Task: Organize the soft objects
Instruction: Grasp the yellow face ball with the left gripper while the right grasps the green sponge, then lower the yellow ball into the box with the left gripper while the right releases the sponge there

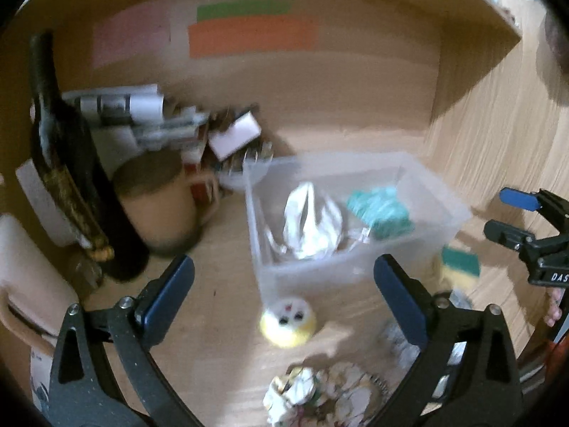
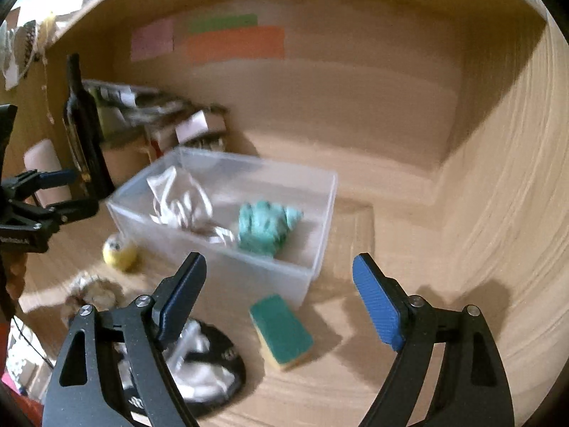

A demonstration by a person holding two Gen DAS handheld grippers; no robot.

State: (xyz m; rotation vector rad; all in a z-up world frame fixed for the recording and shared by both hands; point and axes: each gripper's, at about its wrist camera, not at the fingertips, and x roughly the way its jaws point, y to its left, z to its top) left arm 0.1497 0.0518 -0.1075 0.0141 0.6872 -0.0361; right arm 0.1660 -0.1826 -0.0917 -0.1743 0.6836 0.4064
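Over desk (image 2: pixel 391 213): jaws wide (both empty)

One clear plastic bin (image 2: pixel 313 213) is seen, and two soft items are counted inside it — one white cloth (image 2: pixel 181 203) and one teal glove (image 2: pixel 265 227). Outside it, one green-and-yellow sponge (image 2: pixel 281 331), one yellow ball (image 1: pixel 287 323) and one crumpled patterned cloth (image 1: pixel 320 391) are counted. One dark bottle (image 2: pixel 81 124) and one brown mug (image 1: pixel 160 206) are seen — and three coloured paper strips (image 1: pixel 249 35) on the back wall.
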